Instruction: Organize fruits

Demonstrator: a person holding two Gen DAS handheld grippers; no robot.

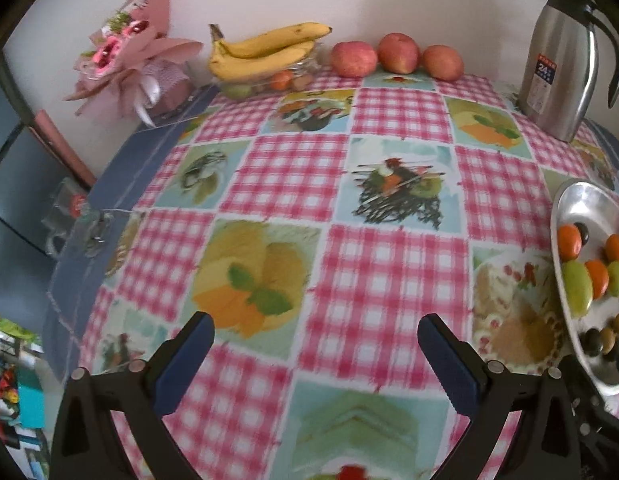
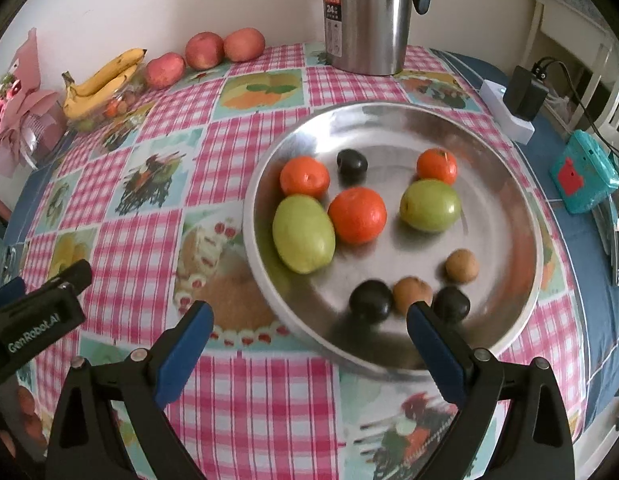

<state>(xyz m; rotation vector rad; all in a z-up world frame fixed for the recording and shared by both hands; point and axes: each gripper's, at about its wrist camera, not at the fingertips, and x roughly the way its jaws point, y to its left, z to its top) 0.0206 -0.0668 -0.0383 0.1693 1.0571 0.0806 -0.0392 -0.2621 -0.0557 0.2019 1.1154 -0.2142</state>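
A round steel plate (image 2: 389, 128) holds three oranges (image 2: 357, 214), two green fruits (image 2: 303, 234), three dark plums (image 2: 370, 300) and two small brown fruits (image 2: 462, 266). My right gripper (image 2: 309, 316) hovers open over the plate's near rim with nothing between its fingers; its right finger (image 2: 433, 344) covers part of a plum. My left gripper (image 1: 315, 328) stands open and empty over the checked tablecloth (image 1: 389, 280), left of the plate (image 1: 589, 208). By the wall, bananas (image 1: 265, 50) lie on a glass bowl (image 1: 249, 88) of small fruit, with three red apples (image 1: 398, 53) beside it.
A steel jug (image 1: 565, 60) stands at the back, behind the plate. A pink bouquet (image 1: 125, 64) sits at the back left corner. A white power strip with a black adapter (image 2: 523, 96) and a teal box (image 2: 581, 176) lie right of the plate.
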